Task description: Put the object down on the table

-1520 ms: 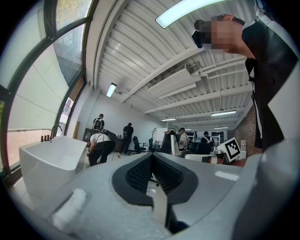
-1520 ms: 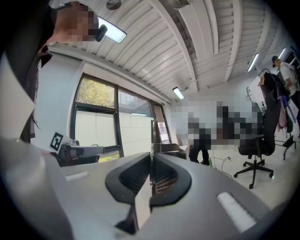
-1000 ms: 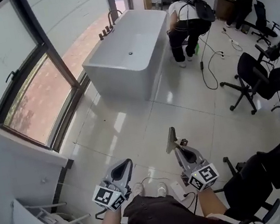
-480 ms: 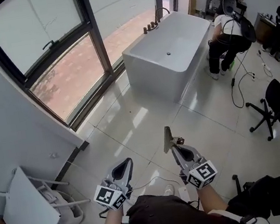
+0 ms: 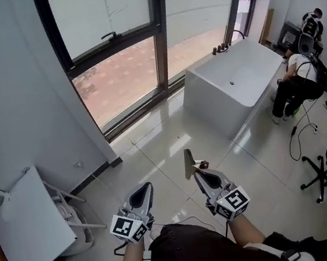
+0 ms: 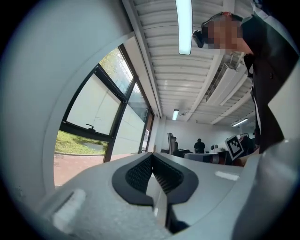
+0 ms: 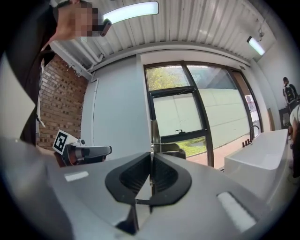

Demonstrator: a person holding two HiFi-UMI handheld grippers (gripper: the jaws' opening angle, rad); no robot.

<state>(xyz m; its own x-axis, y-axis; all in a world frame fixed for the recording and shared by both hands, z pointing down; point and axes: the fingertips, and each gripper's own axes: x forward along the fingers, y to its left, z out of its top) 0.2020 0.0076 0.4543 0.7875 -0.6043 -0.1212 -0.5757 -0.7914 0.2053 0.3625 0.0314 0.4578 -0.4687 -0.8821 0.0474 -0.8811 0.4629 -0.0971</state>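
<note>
The right tool clamped a thin grey metal blade low in the centre of the head view, above the glossy tiled floor. The blade stood upright out of the jaws, edge-on as a narrow strip in the right gripper view. The left tool, beside it, was closed on nothing. A white bathtub stood at upper right.

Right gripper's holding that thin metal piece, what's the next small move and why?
Likely turn to find a table top: the right gripper is shut on the thin metal piece, held over floor tiles, and the white table at left leans tilted.
</note>
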